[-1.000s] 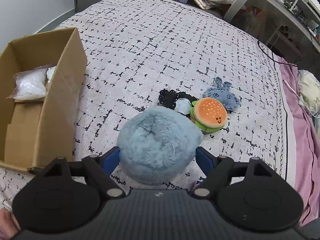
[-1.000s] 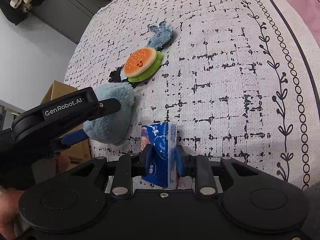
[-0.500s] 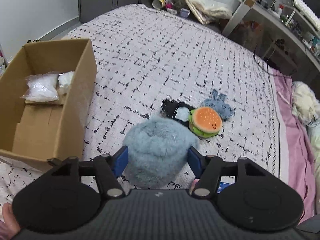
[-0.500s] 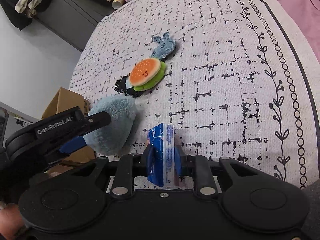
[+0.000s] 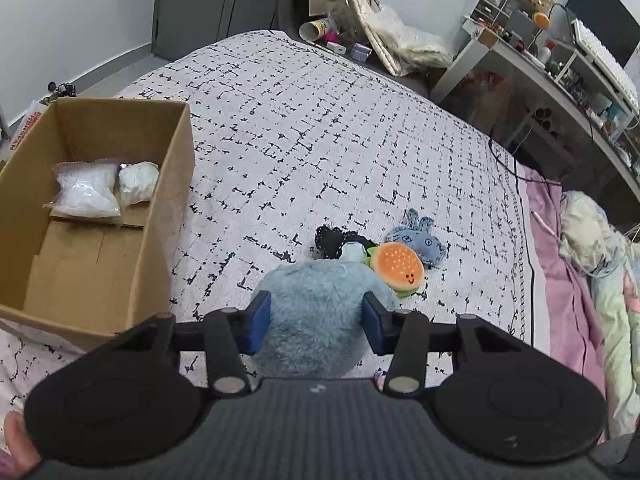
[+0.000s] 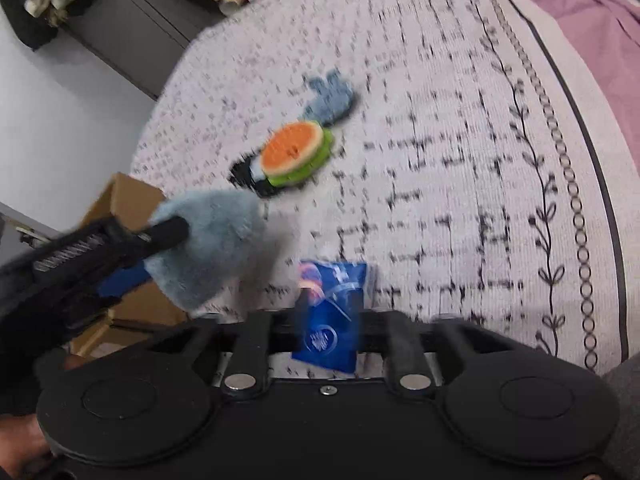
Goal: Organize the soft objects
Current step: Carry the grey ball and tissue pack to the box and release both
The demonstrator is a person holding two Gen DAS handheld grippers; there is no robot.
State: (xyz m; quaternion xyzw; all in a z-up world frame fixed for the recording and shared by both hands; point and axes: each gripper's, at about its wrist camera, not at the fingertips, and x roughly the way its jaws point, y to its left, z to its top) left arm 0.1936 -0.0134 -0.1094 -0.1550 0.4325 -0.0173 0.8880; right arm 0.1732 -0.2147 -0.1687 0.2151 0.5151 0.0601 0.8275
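With two white bags already in the brown cardboard box point(image 5: 92, 216) at 10 o'clock, your left gripper point(image 5: 316, 322) pinches the fluffy blue plush ball point(image 5: 320, 312); right gripper point(image 6: 328, 332) has just been opening, its jaws spread around the blue tissue pack point(image 6: 332, 320); three small plush toys point(image 5: 400, 268) remain on the bed w/ it.

cluttered desk point(image 5: 560, 64), monitor point(image 5: 600, 36)

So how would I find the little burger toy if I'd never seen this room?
Look on the big bed cover with black dashes, to the right of the cardboard box. Three small toys huddle there; the burger toy is the round orange one with green edging and a smiling face.
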